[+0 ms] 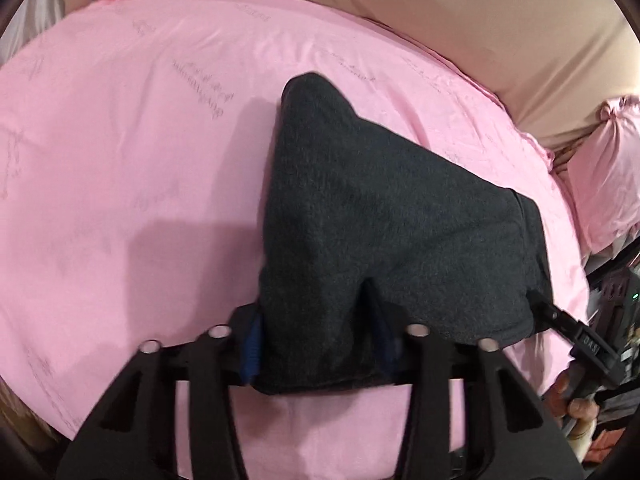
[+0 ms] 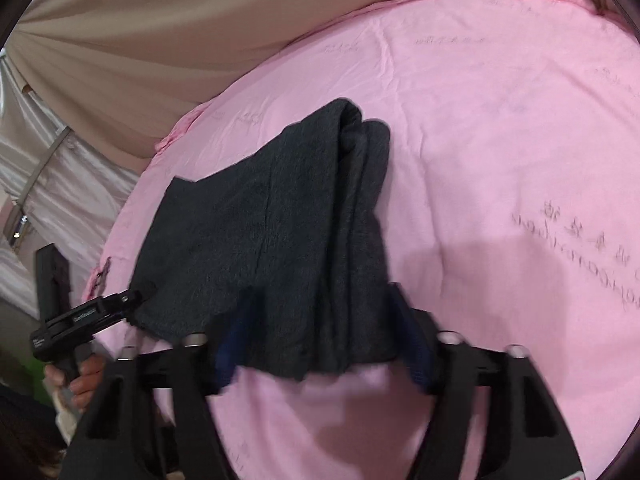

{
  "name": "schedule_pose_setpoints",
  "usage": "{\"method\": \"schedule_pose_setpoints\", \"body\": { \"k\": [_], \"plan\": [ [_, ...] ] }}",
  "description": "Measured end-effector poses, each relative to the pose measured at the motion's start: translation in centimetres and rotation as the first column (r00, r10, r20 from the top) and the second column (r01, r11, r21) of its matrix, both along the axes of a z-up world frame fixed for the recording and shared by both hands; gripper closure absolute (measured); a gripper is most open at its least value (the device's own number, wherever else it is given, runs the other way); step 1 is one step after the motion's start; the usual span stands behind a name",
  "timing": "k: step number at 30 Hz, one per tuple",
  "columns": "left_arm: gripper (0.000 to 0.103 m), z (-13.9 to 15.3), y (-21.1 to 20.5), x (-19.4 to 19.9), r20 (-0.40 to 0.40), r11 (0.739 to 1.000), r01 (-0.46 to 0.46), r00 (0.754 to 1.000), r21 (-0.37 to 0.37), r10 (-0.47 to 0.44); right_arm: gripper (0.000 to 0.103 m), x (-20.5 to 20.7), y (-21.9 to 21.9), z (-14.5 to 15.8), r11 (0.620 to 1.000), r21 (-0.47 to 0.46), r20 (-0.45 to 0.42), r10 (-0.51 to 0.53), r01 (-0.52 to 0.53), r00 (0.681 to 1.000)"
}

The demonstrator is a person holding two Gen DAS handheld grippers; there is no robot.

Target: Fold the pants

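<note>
Across pink bed sheet (image 1: 120, 152), with dark pants (image 1: 380, 216) folded at frame centre, near edge pinched by left gripper (image 1: 320, 344) fingers and corner clamped by right gripper (image 2: 320, 340) fingers: lift evenly, keep edge taut, lay flat.

A bedroom in a home. A bed spread with a pink sheet (image 1: 140, 140) printed with faint script fills both views. A matching pink pillow (image 1: 608, 184) sits at its far right edge, a padded beige headboard (image 1: 480, 20) runs along the far side, and pale satin curtains (image 2: 60, 200) hang at the left.
</note>
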State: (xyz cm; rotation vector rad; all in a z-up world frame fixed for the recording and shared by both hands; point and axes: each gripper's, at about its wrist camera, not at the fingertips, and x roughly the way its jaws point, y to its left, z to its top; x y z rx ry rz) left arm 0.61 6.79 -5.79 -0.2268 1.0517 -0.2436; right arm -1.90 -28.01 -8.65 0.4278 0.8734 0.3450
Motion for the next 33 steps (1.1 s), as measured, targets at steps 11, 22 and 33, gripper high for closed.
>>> {"method": "schedule_pose_setpoints", "body": {
  "k": [11,22,33],
  "plan": [
    [0.076,8.7,-0.8,3.3,0.335,0.980,-0.114,0.941,0.161,0.054,0.065,1.4,-0.6,8.4,0.980,-0.153,0.244,-0.090,0.130,0.966],
    [0.006,4.0,-1.1,5.8,0.137,0.991,-0.074,0.989,0.109,0.059,0.019,2.4,-2.2,7.8,0.977,-0.143,0.229,-0.122,0.157,0.966],
    [0.073,-1.8,-3.3,6.0,-0.059,0.998,0.031,0.998,-0.063,-0.034,0.060,8.4,-2.5,0.0,1.000,0.000,-0.048,0.029,-0.029,0.998]
  ]
}}
